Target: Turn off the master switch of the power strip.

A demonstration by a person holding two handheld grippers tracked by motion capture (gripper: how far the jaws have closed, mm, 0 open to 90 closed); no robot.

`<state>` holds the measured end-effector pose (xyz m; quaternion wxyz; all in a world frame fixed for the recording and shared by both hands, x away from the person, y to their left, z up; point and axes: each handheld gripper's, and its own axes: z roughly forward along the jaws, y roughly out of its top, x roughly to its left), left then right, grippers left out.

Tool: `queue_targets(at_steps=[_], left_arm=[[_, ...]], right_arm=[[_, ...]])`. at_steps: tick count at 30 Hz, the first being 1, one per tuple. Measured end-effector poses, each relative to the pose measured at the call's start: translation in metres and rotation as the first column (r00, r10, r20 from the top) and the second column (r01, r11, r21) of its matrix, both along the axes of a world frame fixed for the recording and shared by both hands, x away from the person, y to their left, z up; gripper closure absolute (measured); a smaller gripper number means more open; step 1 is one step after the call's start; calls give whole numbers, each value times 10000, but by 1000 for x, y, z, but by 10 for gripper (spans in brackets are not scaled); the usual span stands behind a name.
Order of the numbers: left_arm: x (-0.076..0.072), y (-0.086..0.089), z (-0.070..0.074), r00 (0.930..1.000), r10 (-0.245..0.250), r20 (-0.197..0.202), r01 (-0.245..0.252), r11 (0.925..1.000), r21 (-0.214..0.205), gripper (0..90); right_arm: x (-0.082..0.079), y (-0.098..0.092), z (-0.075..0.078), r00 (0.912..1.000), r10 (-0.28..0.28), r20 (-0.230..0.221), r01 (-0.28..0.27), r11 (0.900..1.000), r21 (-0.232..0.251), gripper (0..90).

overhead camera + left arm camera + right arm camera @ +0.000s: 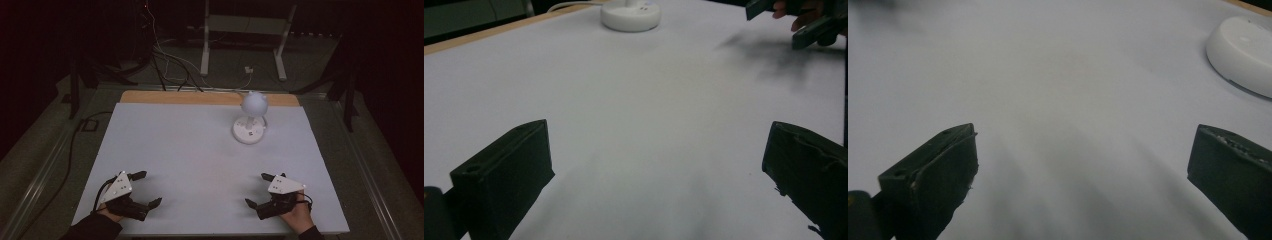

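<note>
I had the left gripper [141, 189] and right gripper [259, 189] resting near me on the white table [190, 150], jaws wide apart, holding nothing. The white desk lamp [250, 118] stood far right, its cable [235, 91] trailing off the far edge. A careless reach could tip it; nothing blocked the way.
</note>
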<state>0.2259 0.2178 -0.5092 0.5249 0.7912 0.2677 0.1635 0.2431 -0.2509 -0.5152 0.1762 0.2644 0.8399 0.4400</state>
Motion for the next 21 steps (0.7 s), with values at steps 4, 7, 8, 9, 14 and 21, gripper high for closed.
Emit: queue_targets(at_steps=[4,7,8,9,14,21], left_arm=[[-1,-1,0,9999,-73,105,73,10000,5,2],[-1,-1,0,9999,-143,81,143,9999,-11,3],[-1,-2,0,9998,-177,73,177,9998,-58,3],[-2,-2,1,9998,-195,65,195,9998,-62,2],[-2,-2,1,9997,-243,77,244,9996,-107,2],[-2,-2,2,9995,-296,69,297,9994,-155,3]], right_arm=[[-1,-3,2,10000,-30,-13,30,9997,225,0],[-2,-2,4,9999,-108,-65,110,9998,168,0],[-2,-2,4,9999,-139,-97,141,9998,157,0],[-2,-2,4,9999,-110,-102,111,9999,80,0],[-4,0,3,9998,-5,-195,5,10000,-4,0],[-5,7,4,9988,276,-392,-278,9996,-62,0]])
